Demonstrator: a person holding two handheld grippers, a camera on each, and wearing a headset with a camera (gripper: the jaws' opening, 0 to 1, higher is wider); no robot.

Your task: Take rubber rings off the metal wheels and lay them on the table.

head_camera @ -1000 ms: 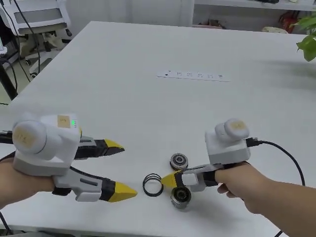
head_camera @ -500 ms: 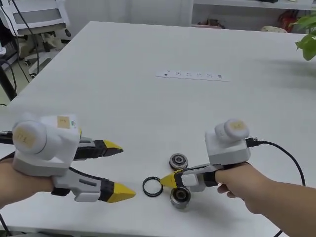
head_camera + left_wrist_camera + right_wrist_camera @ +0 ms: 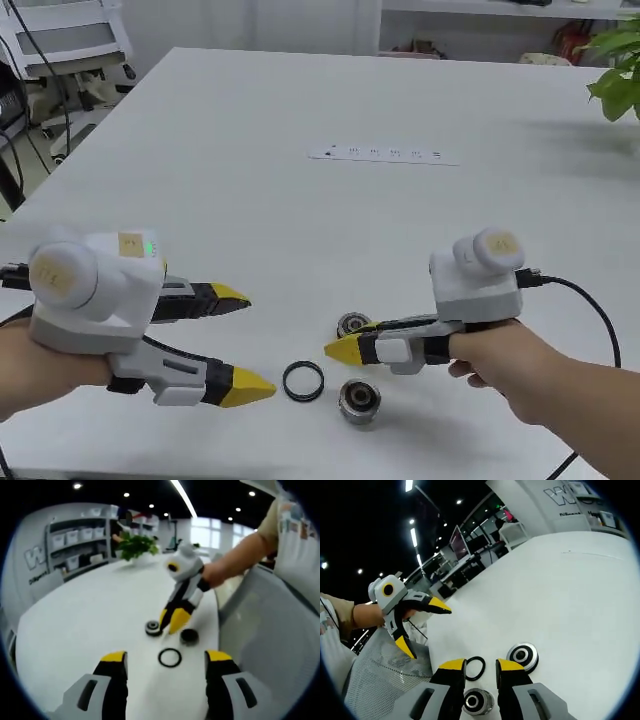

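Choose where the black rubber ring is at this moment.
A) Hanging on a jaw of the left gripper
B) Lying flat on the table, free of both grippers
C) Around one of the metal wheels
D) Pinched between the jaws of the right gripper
B: the rubber ring lies flat on the table beside a metal wheel, apart from the left gripper and the right gripper.

rubber ring: black. metal wheels: silver, dark hubs. left gripper and right gripper: white bodies, black jaws, yellow tips. table: white.
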